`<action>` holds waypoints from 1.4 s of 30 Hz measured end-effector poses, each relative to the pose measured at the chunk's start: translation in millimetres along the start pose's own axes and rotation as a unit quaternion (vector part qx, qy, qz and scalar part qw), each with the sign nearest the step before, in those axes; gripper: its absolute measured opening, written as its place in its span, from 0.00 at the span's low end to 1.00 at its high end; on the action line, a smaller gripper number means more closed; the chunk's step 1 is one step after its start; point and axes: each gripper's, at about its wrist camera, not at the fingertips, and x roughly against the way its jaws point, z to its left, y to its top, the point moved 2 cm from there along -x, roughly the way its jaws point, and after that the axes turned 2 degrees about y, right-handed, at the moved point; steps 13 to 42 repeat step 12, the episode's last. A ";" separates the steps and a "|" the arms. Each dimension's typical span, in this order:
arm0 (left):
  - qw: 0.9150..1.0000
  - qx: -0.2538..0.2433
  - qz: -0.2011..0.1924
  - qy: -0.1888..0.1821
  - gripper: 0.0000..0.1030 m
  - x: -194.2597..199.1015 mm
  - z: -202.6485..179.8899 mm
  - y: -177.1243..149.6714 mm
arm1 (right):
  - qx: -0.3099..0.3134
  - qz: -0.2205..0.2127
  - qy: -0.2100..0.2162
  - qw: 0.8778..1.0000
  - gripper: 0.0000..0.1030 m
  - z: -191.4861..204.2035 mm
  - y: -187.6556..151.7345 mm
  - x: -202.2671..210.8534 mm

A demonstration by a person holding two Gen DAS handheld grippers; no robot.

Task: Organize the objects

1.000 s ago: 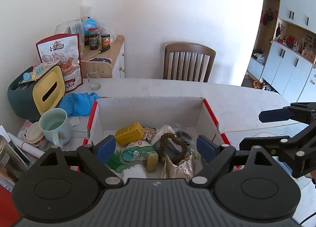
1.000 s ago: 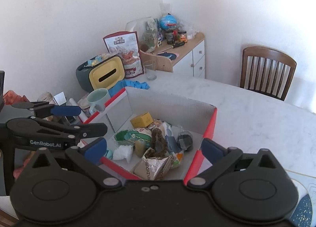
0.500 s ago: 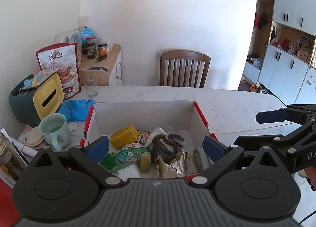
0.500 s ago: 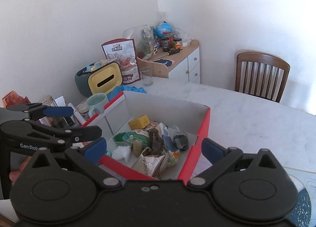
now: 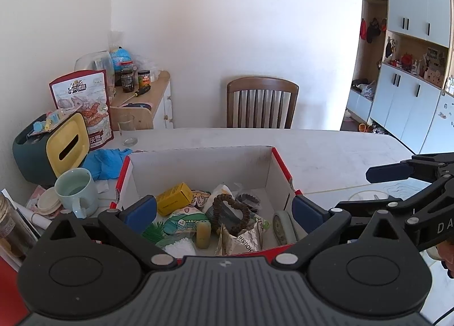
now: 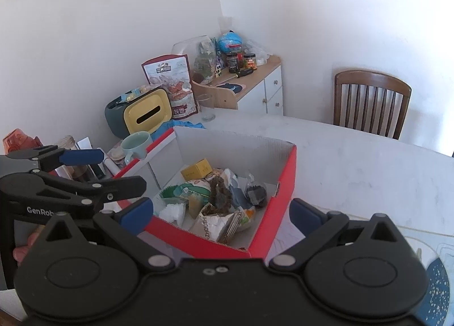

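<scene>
A red cardboard box (image 5: 281,165) with white inner walls stands on the white table (image 5: 326,152); it also shows in the right wrist view (image 6: 286,181). Inside lie a yellow box (image 5: 173,194), a brown bead bracelet (image 5: 231,211), a foil packet (image 5: 241,239), a green printed packet (image 5: 181,222) and other small items. My left gripper (image 5: 224,212) is open and empty, above the box's near edge. My right gripper (image 6: 218,213) is open and empty, above the box's near right corner. Each gripper shows at the side of the other's view.
A mint mug (image 5: 75,191), blue cloth (image 5: 106,161), yellow-and-green tissue box (image 5: 49,150), snack bag (image 5: 82,101) and glass (image 5: 126,130) stand left of the box. A wooden chair (image 5: 262,101) is behind the table. A cluttered side cabinet (image 6: 249,84) stands by the wall.
Both grippers have pulled back and risen from the box, which now looks smaller and farther. Both stayed open. The box contents have not moved.
</scene>
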 end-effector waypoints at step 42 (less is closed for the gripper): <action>1.000 -0.008 -0.001 -0.004 0.99 -1.2 -4.5 -3.0 | -0.014 0.003 -0.007 1.000 0.99 -5.5 -9.7 1.7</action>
